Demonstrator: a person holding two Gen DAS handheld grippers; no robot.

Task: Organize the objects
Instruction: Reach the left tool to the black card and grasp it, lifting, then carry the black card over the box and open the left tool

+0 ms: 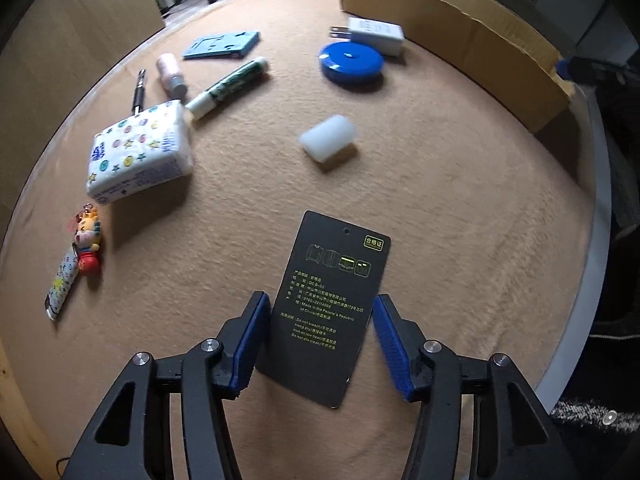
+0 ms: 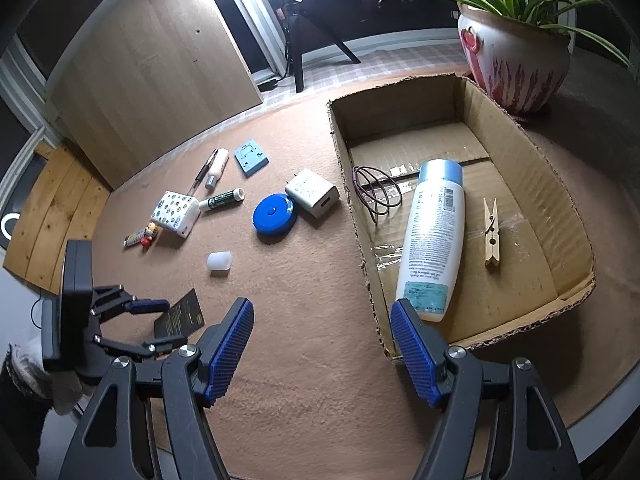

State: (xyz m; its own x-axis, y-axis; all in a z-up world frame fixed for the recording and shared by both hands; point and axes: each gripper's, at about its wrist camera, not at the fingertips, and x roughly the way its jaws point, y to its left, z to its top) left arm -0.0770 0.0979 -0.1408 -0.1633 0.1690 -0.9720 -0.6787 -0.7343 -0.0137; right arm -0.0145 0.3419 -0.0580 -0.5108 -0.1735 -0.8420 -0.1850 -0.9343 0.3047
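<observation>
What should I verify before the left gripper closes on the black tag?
1. Black tag between the left gripper jaws: ok.
2. Pads pressing on the tag: not ok, a gap shows on the right side; the left side cannot tell.
3. Tag flat on the tan cloth: ok, so an edge pinch may slip.
4. Cardboard box has free floor: ok, beside the clothespin.
5. Right gripper empty and open: ok.

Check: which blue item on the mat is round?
The blue tape measure, a flat disc beside the white charger. The other blue item, the light-blue plate, is square.
</observation>
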